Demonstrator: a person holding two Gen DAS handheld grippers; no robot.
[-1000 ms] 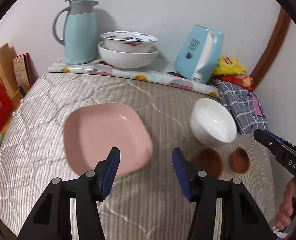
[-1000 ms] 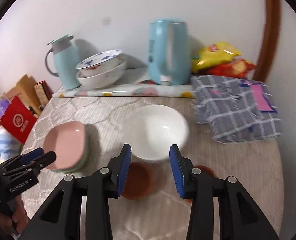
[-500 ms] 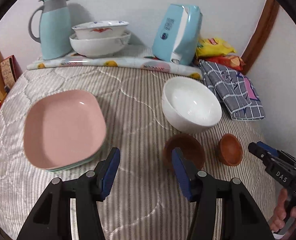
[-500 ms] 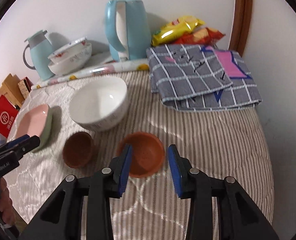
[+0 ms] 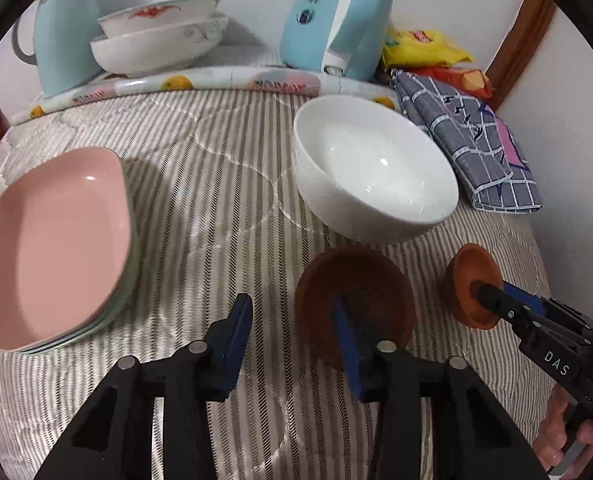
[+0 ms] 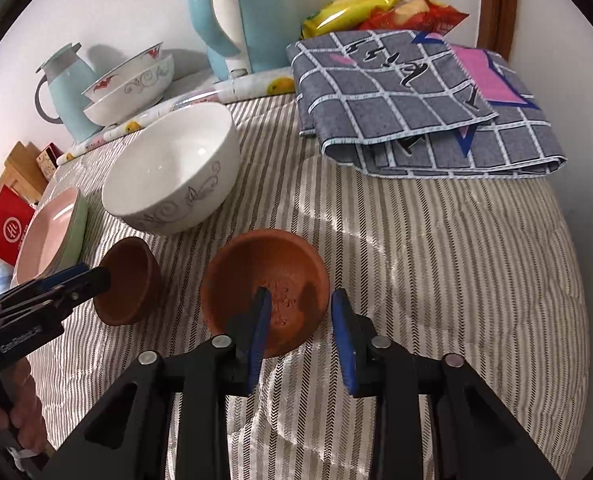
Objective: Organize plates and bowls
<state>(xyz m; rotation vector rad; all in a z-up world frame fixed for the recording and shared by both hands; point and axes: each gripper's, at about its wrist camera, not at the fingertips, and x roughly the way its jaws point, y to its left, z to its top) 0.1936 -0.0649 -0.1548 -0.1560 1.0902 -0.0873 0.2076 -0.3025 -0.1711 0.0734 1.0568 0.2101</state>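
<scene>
Two wrist fisheyes, close, angled steeply down over the striped cloth [image 5: 216, 160] — both share the white bowl [image 6: 168, 168]

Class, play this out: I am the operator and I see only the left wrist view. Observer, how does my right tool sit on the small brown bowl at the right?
Observer: The right tool straddles the near rim of the small brown bowl, with one finger inside and one outside. Its jaws are closing but not yet clamped on the rim.
Operator: Is that bowl empty?
Observer: No. What looks like reddish powder lies on its floor.
Operator: Is the big bowl plain on the outside?
Observer: No. The white bowl has a grey scroll pattern along its outer wall.
</scene>
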